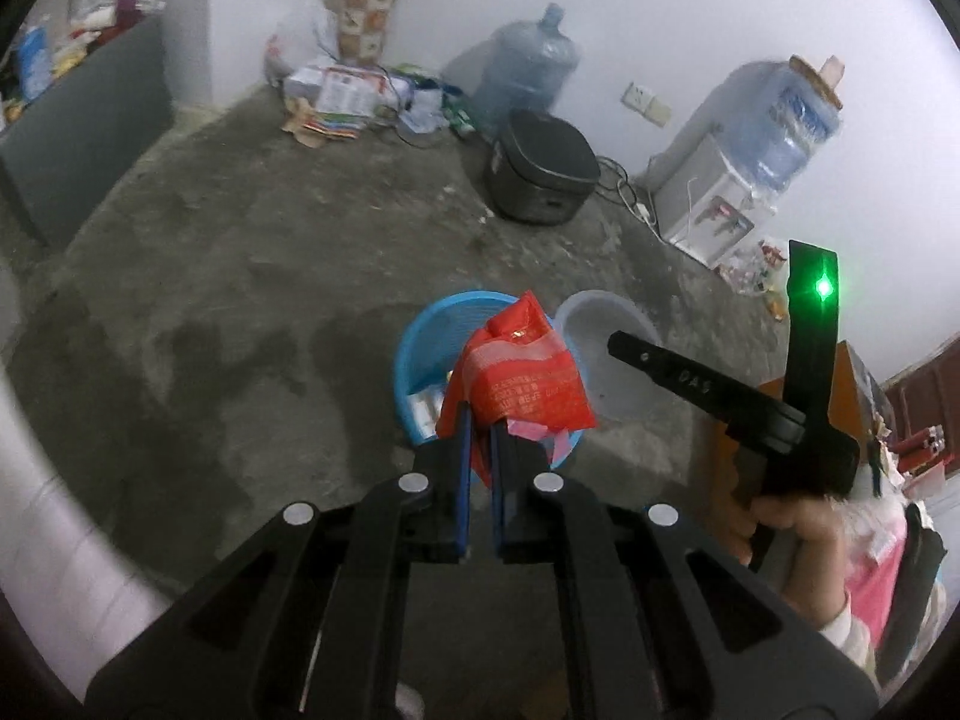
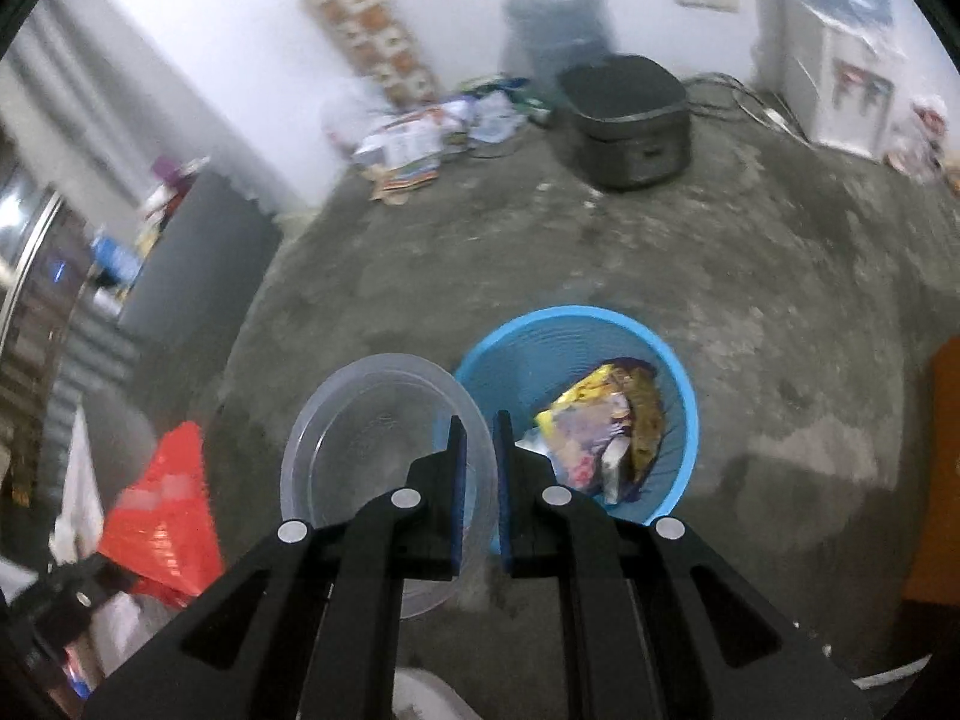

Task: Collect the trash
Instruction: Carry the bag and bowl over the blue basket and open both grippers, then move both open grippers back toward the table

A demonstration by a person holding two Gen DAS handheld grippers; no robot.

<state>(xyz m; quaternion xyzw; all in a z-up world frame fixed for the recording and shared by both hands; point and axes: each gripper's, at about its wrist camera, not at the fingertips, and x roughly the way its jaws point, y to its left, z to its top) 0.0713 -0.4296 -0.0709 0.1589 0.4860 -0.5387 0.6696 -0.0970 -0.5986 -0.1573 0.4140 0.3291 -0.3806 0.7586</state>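
Note:
My left gripper (image 1: 479, 423) is shut on a red plastic wrapper (image 1: 521, 378) and holds it above the blue trash basket (image 1: 423, 336) on the concrete floor. My right gripper (image 2: 479, 429) is shut on the rim of a clear plastic bowl (image 2: 366, 444), held just left of the blue basket (image 2: 678, 420). The basket holds a yellow and purple snack bag (image 2: 600, 426) and other wrappers. The right gripper (image 1: 624, 345) with the clear bowl (image 1: 600, 330) shows in the left wrist view, right of the basket. The red wrapper (image 2: 165, 510) shows at the lower left of the right wrist view.
A dark rice cooker (image 1: 543, 168) stands on the floor beyond the basket. A water jug (image 1: 528, 69) and a water dispenser (image 1: 714, 204) stand by the wall. Papers and packaging (image 1: 348, 96) lie in the corner. A grey cabinet (image 1: 78, 126) is at the left.

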